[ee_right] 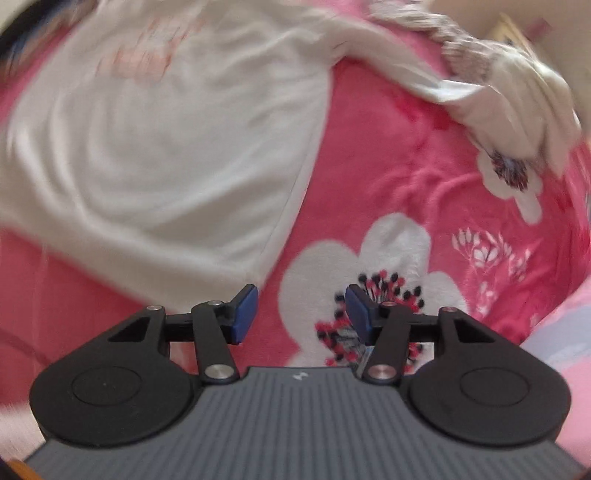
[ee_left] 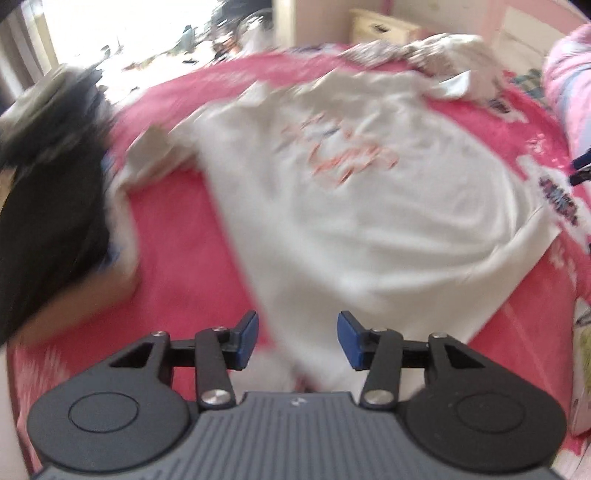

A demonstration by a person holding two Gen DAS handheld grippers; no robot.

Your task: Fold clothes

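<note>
A white T-shirt [ee_left: 351, 177] with an orange-pink print lies spread flat on a pink floral blanket [ee_left: 192, 236]. My left gripper [ee_left: 298, 325] hovers at the shirt's near hem, open, with white cloth lying under the gap and neither blue pad pressing on it. In the right wrist view the same T-shirt [ee_right: 166, 147] fills the upper left. My right gripper [ee_right: 301, 301] stands open just beside the shirt's lower corner, its left finger close under that corner. Only the blanket [ee_right: 388, 147] and a white flower pattern [ee_right: 332, 266] lie between its fingers. Both views are blurred.
A dark pile of clothes [ee_left: 48, 184] sits at the left of the bed. A crumpled beige garment [ee_right: 517, 92] lies past the shirt's sleeve, also at the back [ee_left: 450, 51]. Pink bedding [ee_left: 569, 92] rises on the right, and a pale wooden cabinet [ee_left: 380, 26] stands behind.
</note>
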